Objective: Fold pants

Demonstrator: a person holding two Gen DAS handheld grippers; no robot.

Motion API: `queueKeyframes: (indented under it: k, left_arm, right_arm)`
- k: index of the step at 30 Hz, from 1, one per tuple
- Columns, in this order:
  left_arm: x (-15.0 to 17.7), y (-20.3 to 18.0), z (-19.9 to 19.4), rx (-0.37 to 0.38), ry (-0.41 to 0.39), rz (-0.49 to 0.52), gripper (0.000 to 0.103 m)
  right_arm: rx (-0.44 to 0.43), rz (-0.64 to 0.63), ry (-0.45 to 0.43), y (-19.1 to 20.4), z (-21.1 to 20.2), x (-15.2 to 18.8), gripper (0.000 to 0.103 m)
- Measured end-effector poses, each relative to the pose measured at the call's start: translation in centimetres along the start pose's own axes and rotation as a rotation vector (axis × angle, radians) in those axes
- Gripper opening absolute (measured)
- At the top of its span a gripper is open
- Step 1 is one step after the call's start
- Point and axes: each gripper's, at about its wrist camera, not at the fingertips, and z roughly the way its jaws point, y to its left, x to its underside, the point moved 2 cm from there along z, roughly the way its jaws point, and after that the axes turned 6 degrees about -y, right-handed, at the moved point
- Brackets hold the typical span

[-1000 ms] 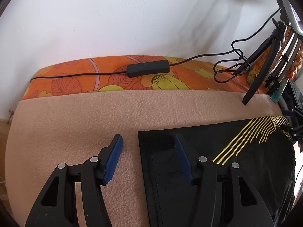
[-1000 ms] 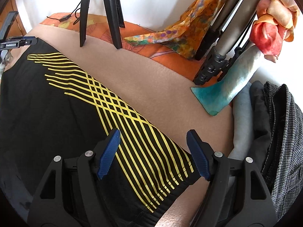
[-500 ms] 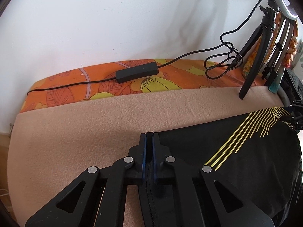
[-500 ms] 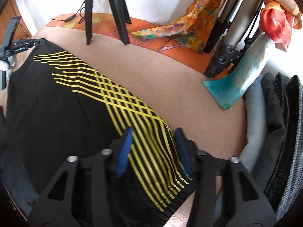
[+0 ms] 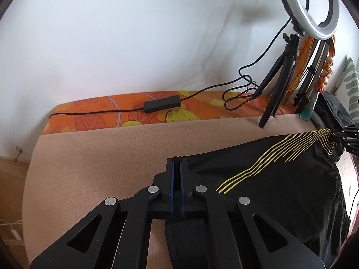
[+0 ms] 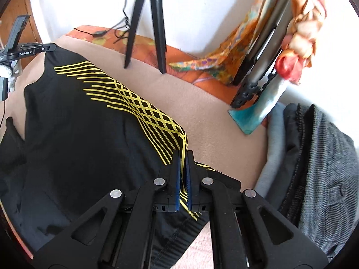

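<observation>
Black pants with yellow stripes hang lifted above a beige blanket. My left gripper is shut on the pants' far left corner. My right gripper is shut on the striped corner of the pants at the waistband end. The cloth is stretched between the two grippers. In the right wrist view the left gripper shows at the far left, holding the other corner. In the left wrist view the right gripper shows at the right edge.
A ring light on a black tripod stands at the back right, its cable and control box lying on the orange floral sheet. Folded clothes, scarves and more tripod legs crowd the right side.
Both grippers went from open to shut on the pants' corners. They have then risen, lifting the far edge of the pants off the blanket.
</observation>
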Motion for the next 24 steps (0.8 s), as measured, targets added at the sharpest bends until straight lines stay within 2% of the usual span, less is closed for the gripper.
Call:
queueKeyframes:
  k: [12,18,24]
  left_arm:
    - [2.0,-1.5,-9.8,0.013,-0.076,0.001,0.003]
    - [5.1,-2.6,-14.1,0.021,-0.090,-0.004,0.003]
    - [9.2,-4.7,-16.7,0.041,-0.080,-0.006,0.003]
  right_arm:
    - [0.013,-0.055,-0.071,3.5,-9.1,0.3,0.004]
    - [0.026,-0.091,-0.098,6.1,-12.9,2.9,0.004]
    - [0.043,-0.134,-0.124,9.0,-16.0,6.4,0.004]
